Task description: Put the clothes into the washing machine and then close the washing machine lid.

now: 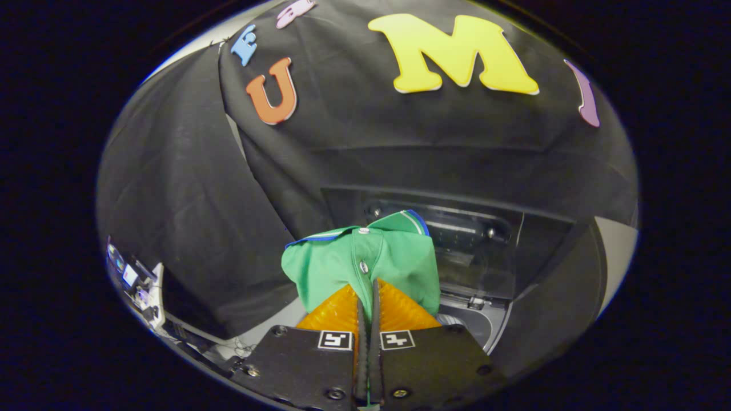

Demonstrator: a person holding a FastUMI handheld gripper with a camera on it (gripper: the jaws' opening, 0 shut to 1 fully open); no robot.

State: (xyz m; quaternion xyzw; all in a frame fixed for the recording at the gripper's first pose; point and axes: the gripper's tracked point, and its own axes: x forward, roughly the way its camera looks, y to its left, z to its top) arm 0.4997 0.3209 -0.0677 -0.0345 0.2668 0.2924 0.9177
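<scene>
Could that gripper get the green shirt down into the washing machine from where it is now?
Probably yes. The gripper is shut on the green shirt, and the washing machine lies just beyond the fingers with its lid standing open. Nothing seems to block the way, though the shirt hides part of the opening.

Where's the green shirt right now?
In the gripper view, the green shirt is pinched between the hand-held gripper fingers, bunched just ahead of them, in front of the washing machine's raised lid and left of its opening.
</scene>
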